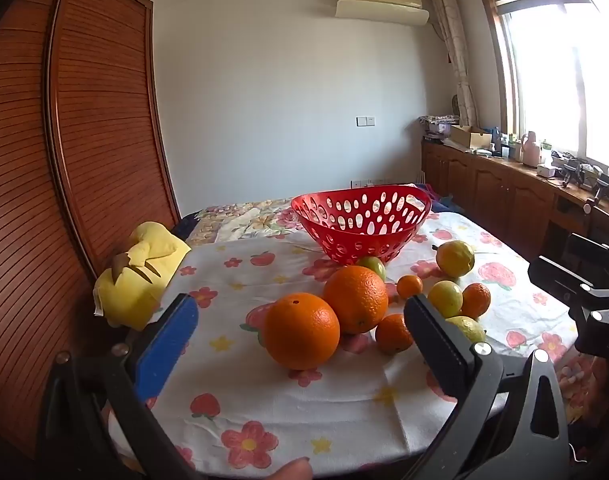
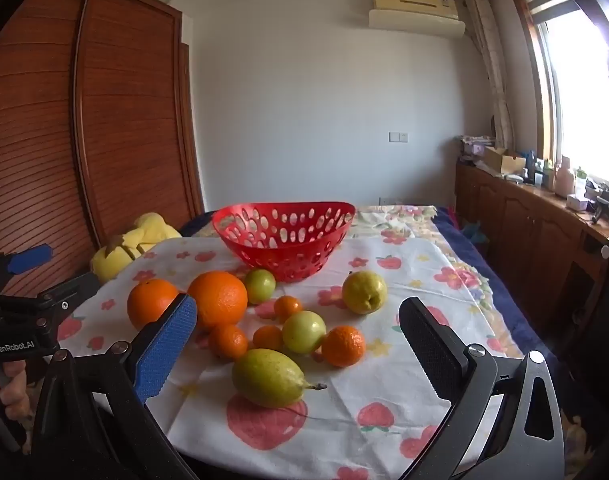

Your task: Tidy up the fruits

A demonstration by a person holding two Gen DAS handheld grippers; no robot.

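- Red perforated basket point(image 2: 284, 236): empty and upright at the back of the cloth-covered worktop point(image 2: 404, 408); probably light, stiff plastic.
- Two big oranges point(image 1: 301, 330) lie nearest the left gripper point(image 1: 300, 338): round, firm, heavy-ish; take them across the middle.
- Green pear point(image 2: 269, 377), nearest the right gripper point(image 2: 298, 350), lies flat, stem pointing right (long axis left-right); grip its belly.
- Both grippers: spread wide, holding nothing.

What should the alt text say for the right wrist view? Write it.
An open right tool hovers over loose oranges, small mandarins and green-yellow fruits on a floral tablecloth. An empty red basket stands behind them.
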